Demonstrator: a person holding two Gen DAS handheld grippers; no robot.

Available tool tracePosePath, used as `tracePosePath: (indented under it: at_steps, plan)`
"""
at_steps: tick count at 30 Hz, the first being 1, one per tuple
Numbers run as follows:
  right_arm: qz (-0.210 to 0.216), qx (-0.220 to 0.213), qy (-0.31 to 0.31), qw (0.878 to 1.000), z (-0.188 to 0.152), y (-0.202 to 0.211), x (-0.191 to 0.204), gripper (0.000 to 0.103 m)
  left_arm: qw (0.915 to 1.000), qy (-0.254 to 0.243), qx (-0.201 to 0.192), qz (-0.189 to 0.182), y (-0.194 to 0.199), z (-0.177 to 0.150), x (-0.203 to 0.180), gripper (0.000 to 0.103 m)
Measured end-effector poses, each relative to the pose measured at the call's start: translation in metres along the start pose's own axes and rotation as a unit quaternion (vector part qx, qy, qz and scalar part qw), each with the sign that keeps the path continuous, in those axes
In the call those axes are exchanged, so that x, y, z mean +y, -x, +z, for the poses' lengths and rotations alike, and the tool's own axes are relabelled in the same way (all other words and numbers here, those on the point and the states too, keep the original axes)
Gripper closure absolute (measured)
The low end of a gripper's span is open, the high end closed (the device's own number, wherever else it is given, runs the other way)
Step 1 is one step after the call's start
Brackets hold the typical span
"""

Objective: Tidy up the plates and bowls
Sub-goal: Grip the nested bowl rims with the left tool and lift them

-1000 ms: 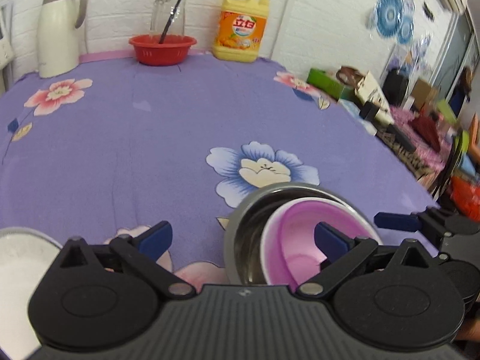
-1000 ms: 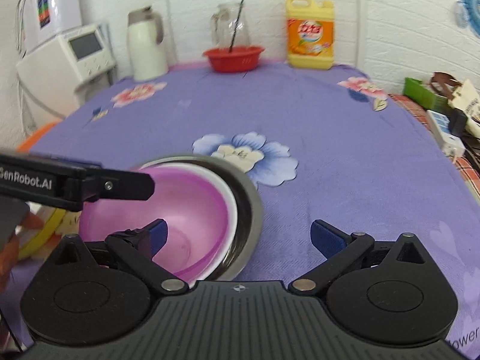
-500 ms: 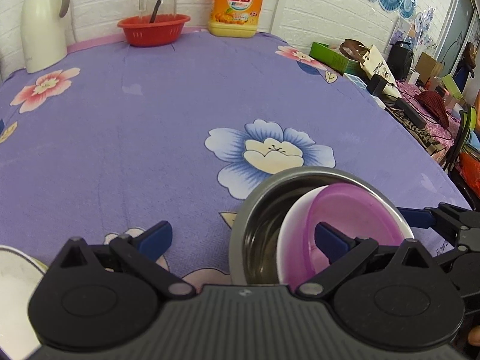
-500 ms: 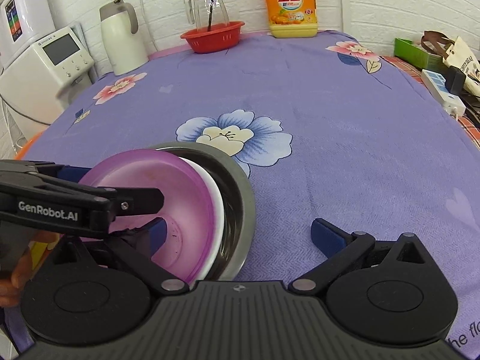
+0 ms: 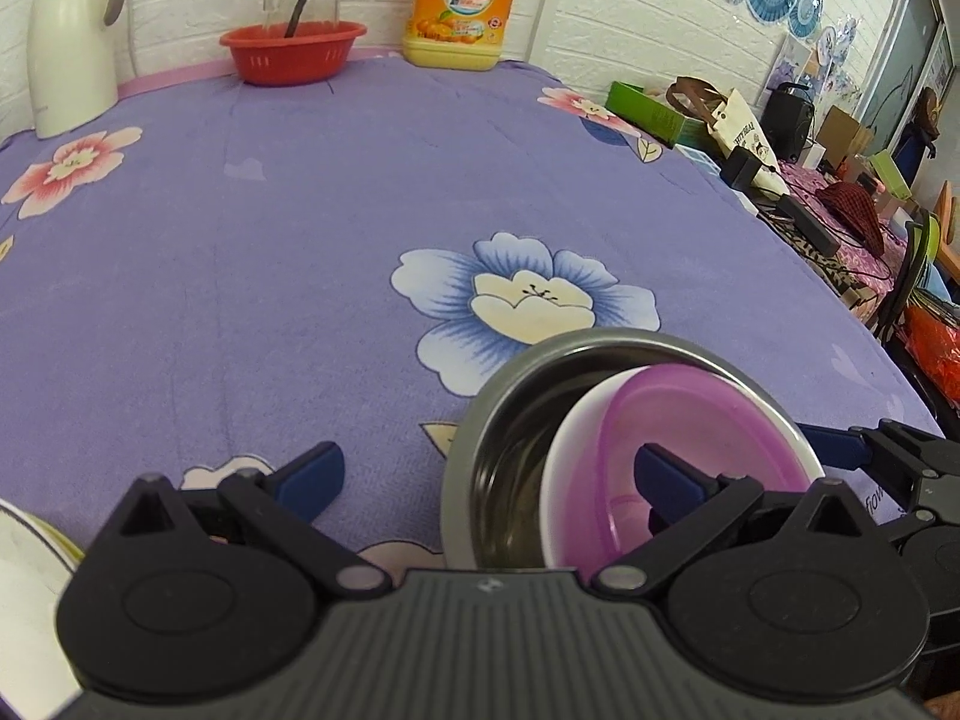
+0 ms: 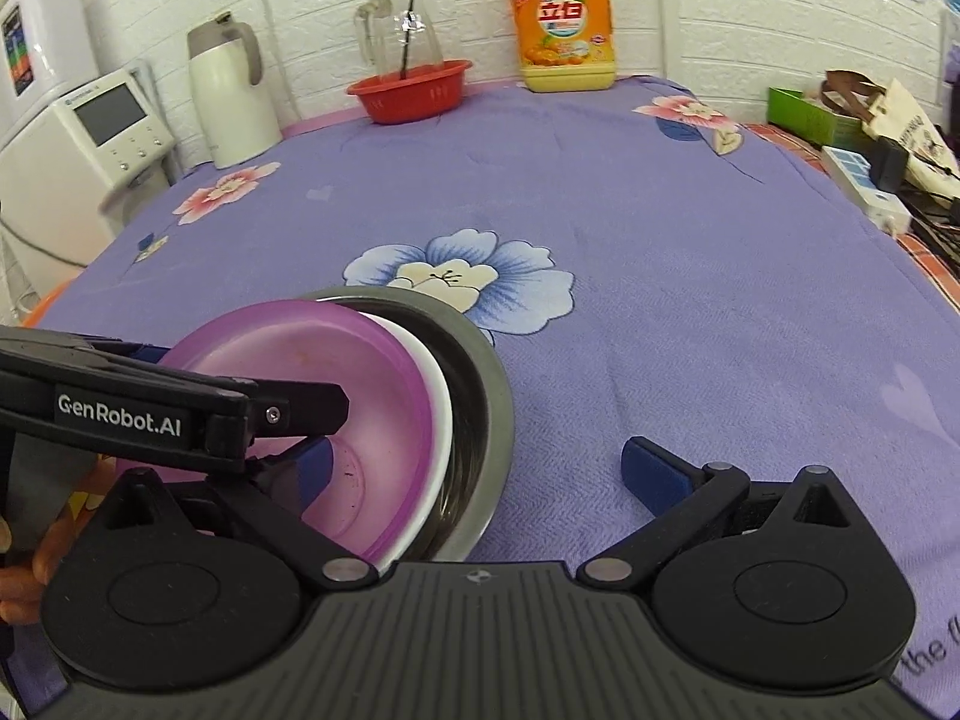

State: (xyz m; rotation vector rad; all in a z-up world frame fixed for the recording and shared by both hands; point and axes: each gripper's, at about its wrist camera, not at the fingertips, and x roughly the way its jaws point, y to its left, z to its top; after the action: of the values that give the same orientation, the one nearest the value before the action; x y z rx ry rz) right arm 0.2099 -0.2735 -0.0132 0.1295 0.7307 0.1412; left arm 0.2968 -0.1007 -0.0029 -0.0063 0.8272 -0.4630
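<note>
A steel bowl [image 5: 498, 396] sits near the front edge of the purple flowered tablecloth [image 5: 240, 276]. A white bowl [image 5: 564, 438] lies tilted inside it, with a purple bowl [image 5: 690, 414] nested in that. My left gripper [image 5: 489, 477] is open, its right finger over the purple bowl and its left finger over the cloth. My right gripper [image 6: 480, 471] is also open and straddles the steel bowl [image 6: 492, 384]. Its left finger is inside the purple bowl [image 6: 336, 360] and its right finger is above the cloth. The left gripper's finger [image 6: 312, 405] crosses that bowl from the left.
At the far wall stand a red basket [image 5: 294, 51] holding a glass jug, a yellow detergent bottle [image 5: 459, 6] and a white thermos [image 5: 72, 42]. A white plate [image 5: 24, 600] lies at the near left. A white appliance [image 6: 90, 138] is off the left edge, clutter [image 5: 780, 138] off the right.
Both grippers have shifted a little over the nested bowls and stay open. The left gripper's finger now reaches lower across the purple bowl. The bowls have hardly moved.
</note>
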Motion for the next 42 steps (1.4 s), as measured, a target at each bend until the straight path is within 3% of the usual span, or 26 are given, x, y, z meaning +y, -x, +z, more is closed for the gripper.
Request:
tracePosePath:
  at_steps: [19,29,33,37,40,42]
  plan:
    - [0.001,-0.011,-0.015,1.0,-0.005,0.005,0.001,0.0,0.9997,-0.005,-0.019,0.017,0.008,-0.005,-0.007,0.001]
    - [0.013,-0.016,-0.008,1.0,-0.007,0.007,0.004,0.0,0.9998,0.006,-0.019,-0.008,0.007,-0.009,-0.003,0.005]
    - [0.021,-0.022,-0.014,0.999,-0.009,0.01,0.005,0.0,0.9993,0.016,-0.027,-0.019,0.012,-0.014,-0.007,0.024]
    - [0.031,-0.032,-0.021,0.999,-0.014,0.013,0.008,0.001,0.9986,0.027,-0.039,-0.024,0.016,-0.02,-0.006,0.033]
    - [0.046,-0.035,-0.018,0.998,-0.014,0.015,0.01,0.018,0.9981,0.032,-0.039,-0.035,0.016,-0.019,-0.007,0.043]
    - [0.049,-0.033,-0.023,0.998,-0.013,0.014,0.011,0.02,0.9979,0.039,-0.035,-0.038,0.017,-0.018,-0.011,0.049]
